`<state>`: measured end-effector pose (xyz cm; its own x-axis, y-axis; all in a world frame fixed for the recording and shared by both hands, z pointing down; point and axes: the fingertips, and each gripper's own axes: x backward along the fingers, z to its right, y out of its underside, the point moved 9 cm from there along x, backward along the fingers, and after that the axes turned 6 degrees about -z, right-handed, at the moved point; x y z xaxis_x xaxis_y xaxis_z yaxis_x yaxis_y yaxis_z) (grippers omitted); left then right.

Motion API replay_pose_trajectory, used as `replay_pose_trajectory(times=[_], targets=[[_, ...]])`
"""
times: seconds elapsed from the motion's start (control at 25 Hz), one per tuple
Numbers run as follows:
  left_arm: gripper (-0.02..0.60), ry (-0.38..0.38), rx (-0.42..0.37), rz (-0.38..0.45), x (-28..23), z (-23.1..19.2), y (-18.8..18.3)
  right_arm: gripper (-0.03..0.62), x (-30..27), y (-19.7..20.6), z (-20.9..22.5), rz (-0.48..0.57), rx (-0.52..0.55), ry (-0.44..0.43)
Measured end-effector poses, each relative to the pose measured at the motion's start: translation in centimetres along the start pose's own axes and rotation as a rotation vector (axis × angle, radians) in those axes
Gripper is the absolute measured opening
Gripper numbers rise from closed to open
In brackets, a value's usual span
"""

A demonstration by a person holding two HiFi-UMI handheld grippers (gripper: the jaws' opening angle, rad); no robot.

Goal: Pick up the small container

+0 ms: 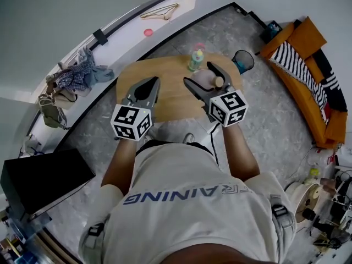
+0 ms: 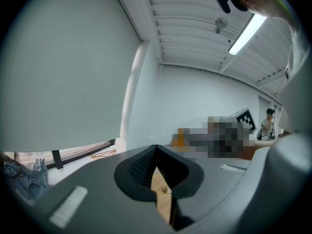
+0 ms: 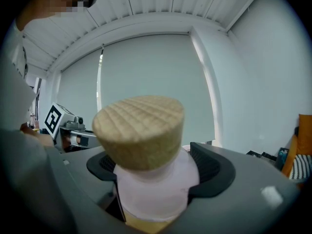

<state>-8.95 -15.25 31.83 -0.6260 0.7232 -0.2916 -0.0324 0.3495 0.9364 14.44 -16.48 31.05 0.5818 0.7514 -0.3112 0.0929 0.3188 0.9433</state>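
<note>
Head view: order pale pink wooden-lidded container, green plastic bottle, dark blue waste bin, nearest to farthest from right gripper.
1. Pink wooden-lidded container, between right gripper's jaws.
2. Green plastic bottle, just ahead on the table.
3. Dark blue waste bin, beyond the table, rightward.

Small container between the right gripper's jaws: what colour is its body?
Small container: pale pink body under a light wooden stopper; best in right gripper view.
</note>
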Motion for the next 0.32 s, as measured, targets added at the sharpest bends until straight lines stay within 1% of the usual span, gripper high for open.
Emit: replay_pose_trajectory(times=[0.32], targets=[[0.000,0.002,0.006,0.003,-0.44,-0.04,0.28,0.434,-0.34,0.24,0.14,-0.010,0.013,-0.003]])
